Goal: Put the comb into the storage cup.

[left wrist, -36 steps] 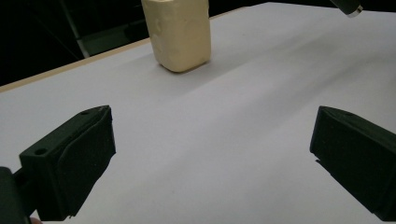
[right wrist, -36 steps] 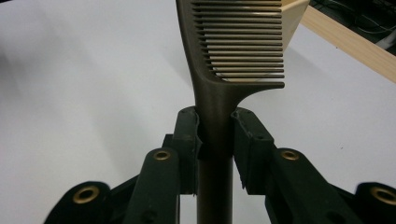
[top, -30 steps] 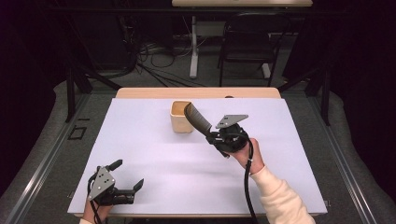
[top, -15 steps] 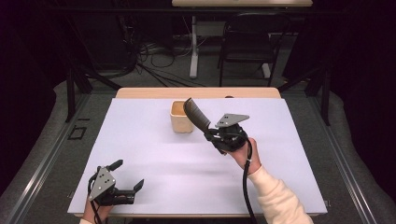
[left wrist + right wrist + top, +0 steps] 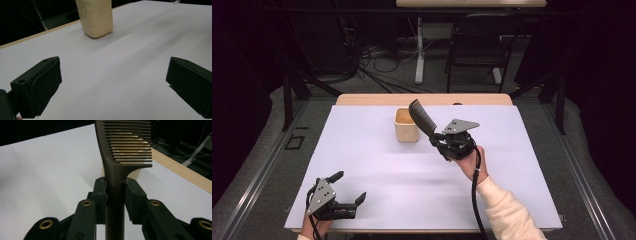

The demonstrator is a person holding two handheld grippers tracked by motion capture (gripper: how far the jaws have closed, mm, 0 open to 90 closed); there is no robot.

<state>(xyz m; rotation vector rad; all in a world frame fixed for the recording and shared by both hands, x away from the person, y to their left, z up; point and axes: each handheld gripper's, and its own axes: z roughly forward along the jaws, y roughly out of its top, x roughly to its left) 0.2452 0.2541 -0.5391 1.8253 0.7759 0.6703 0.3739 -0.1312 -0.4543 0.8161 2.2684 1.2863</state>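
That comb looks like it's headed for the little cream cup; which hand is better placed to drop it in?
Right. The right gripper is shut on the comb, whose toothed end sits beside the cup. The left gripper is open, holds nothing, and rests at the table's near edge.

Comb (image 5: 125, 150) tip cut off by the top edge in the right gripper view, cup (image 5: 136, 171) mostly hidden behind the comb there, cup (image 5: 96, 17) top cut off in the left gripper view, cup's inside too dim to tell.
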